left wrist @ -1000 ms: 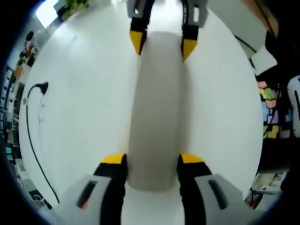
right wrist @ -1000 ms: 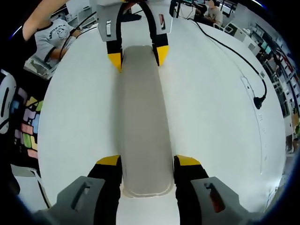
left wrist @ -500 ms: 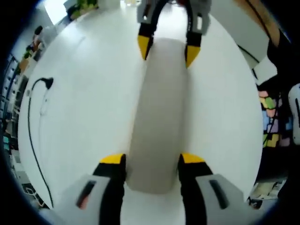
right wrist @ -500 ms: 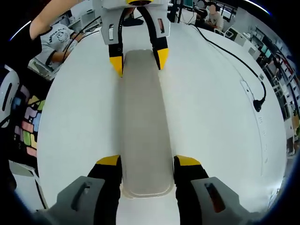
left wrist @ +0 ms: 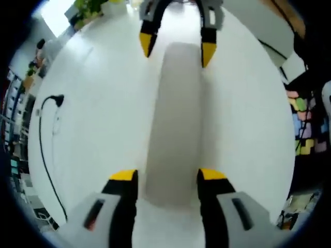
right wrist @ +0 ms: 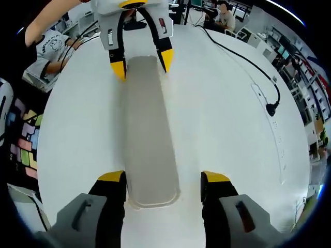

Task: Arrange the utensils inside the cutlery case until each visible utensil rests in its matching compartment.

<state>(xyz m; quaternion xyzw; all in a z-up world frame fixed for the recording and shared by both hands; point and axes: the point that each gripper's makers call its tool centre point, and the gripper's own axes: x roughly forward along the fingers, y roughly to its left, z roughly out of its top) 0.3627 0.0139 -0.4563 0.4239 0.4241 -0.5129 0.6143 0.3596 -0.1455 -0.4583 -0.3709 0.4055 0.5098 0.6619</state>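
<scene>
Black cable [left wrist: 44,139] seen at left on white table [left wrist: 98,103]. Closed grey cutlery case [left wrist: 176,119] laid lengthwise at table centre, between both tongs. Left gripper [left wrist: 168,178] jaws spread, flanking near end, contact unclear. Right gripper [right wrist: 164,181] jaws spread wider than case [right wrist: 146,129], clear gaps seen.

Round white table [right wrist: 222,119] underneath — long grey cutlery case [right wrist: 146,132] lying flat along its middle, closed face up. Black cable [right wrist: 243,59] trailing across the far side, plug end [left wrist: 58,99] resting near the edge.
</scene>
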